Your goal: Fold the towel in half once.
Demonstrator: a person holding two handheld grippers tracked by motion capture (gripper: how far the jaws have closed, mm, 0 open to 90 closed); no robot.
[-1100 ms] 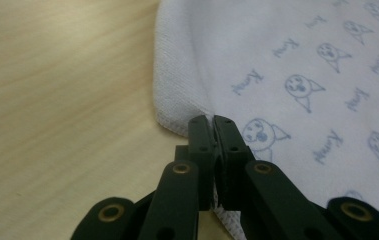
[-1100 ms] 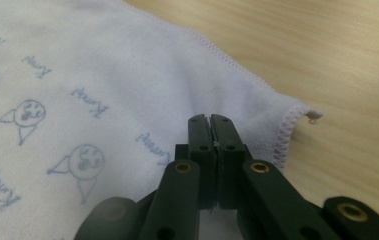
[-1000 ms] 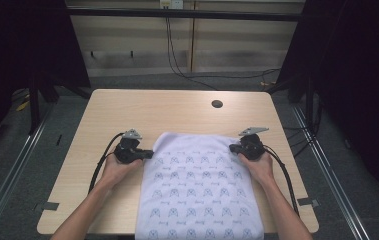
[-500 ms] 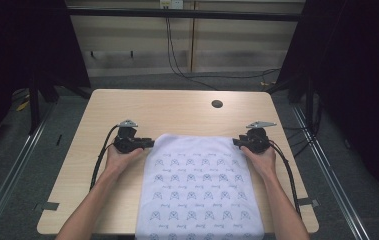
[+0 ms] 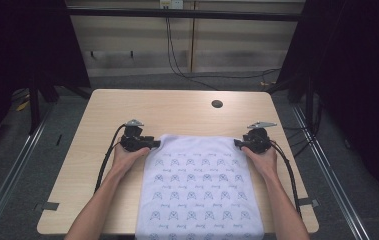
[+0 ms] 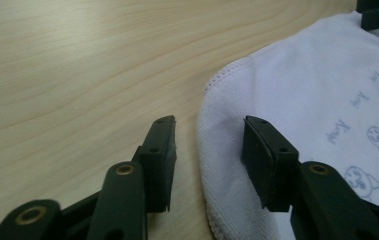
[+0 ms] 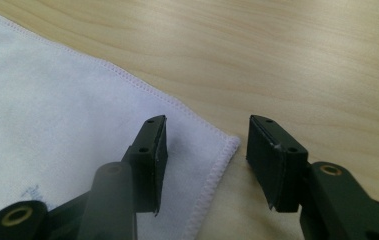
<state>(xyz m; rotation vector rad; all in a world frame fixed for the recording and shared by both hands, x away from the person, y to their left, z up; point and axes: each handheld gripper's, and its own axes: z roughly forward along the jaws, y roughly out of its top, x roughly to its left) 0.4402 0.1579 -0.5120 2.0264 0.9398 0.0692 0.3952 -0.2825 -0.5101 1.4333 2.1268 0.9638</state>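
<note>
Since earlier: both hands carried towel (image 5: pixel 199 185) farther up bench (image 5: pixel 177 107) | left gripper (image 6: pixel 208 150), right gripper (image 7: pixel 204 150) wide, straddling far corners | step: releasing spread towel | next: back away cleanly.

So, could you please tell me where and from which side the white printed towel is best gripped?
Probably at its two far corners, each from its own outer side. The white printed towel lies flat on the table, so only its stitched hem offers an edge. The left gripper and right gripper, both open, already straddle those corners; one jaw would have to slide beneath the hem.
</note>
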